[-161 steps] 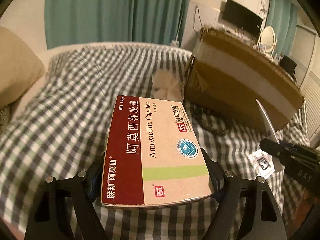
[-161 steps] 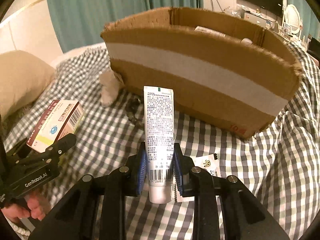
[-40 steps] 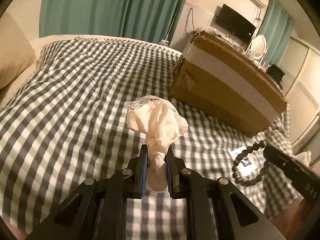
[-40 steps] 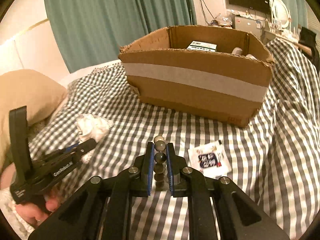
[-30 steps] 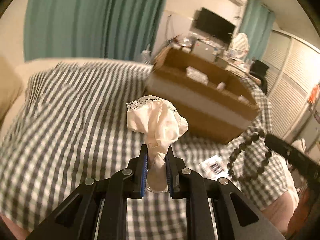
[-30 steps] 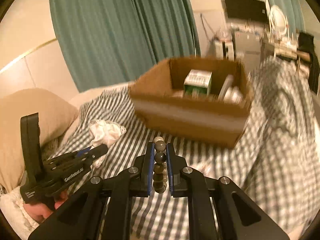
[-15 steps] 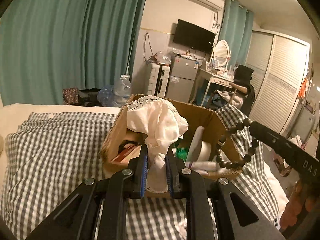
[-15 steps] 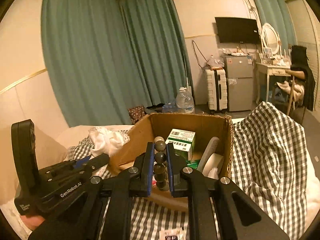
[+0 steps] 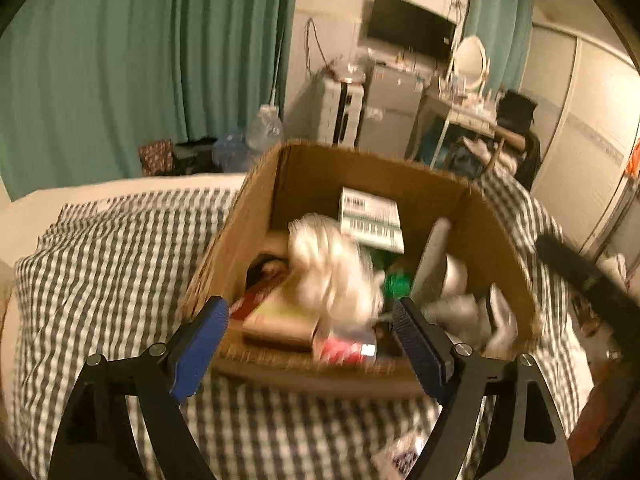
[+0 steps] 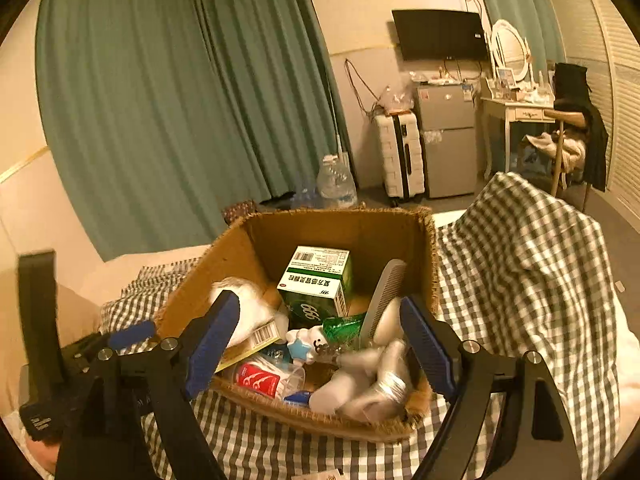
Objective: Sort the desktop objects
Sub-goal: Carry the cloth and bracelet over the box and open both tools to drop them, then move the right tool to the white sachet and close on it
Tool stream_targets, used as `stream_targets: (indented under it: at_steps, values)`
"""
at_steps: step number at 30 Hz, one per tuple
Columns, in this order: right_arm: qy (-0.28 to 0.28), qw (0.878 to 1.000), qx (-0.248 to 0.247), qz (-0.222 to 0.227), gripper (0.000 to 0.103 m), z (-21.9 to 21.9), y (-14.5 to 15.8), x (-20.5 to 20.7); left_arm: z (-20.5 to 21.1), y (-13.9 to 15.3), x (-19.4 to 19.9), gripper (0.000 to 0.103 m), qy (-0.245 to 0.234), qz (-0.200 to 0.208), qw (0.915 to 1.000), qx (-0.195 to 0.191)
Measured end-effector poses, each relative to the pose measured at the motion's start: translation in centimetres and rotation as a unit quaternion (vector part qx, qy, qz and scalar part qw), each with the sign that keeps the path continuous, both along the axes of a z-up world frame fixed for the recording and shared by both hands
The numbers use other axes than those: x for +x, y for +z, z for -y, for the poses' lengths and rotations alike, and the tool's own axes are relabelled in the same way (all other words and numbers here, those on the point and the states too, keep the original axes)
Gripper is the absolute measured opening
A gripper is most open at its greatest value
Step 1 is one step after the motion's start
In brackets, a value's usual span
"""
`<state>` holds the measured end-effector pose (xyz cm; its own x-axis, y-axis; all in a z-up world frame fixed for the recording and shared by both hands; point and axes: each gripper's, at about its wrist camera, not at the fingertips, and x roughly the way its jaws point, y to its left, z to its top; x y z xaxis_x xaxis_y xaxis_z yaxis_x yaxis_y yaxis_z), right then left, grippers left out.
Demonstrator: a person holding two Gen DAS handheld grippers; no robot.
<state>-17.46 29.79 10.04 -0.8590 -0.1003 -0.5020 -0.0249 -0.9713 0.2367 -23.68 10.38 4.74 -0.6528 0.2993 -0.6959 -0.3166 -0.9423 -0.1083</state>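
Hovered over the cardboard box (image 10: 428, 248) on the checked bed (image 10: 520, 264), left tool (image 9: 308, 326) and right tool (image 10: 320, 320) just spread wide and empty, to let the white lace cloth (image 9: 332, 276) drop in among the sorted things.

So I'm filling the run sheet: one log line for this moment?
left gripper: open, just opened | right gripper: open, just opened | white cloth: in cardboard box

White cloth (image 9: 332, 268) in the cardboard box (image 9: 256, 200) is motion-blurred
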Motion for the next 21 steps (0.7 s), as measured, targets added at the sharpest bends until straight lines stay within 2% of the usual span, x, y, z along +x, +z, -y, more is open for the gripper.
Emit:
stream_targets:
  at_steps: [9,14,18,21]
  values:
    - [0.009,0.999,0.028,-0.014,0.083,1.5,3.1,7.0,4.7,2.4,7.3,0.086,0.006,0.005,0.9999,-0.013]
    - [0.028,0.998,0.047,-0.023,0.083,3.7,4.5,9.6,6.6,5.4,10.3,0.087,0.012,-0.035,0.9993,-0.004]
    - [0.042,0.998,0.048,-0.017,0.083,5.1,3.6,10.5,8.0,5.9,11.8,0.090,0.031,-0.055,0.9979,0.018]
    - [0.051,0.997,0.049,0.007,0.083,5.9,0.9,10.7,9.2,4.0,13.0,0.093,0.043,-0.067,0.9966,0.022]
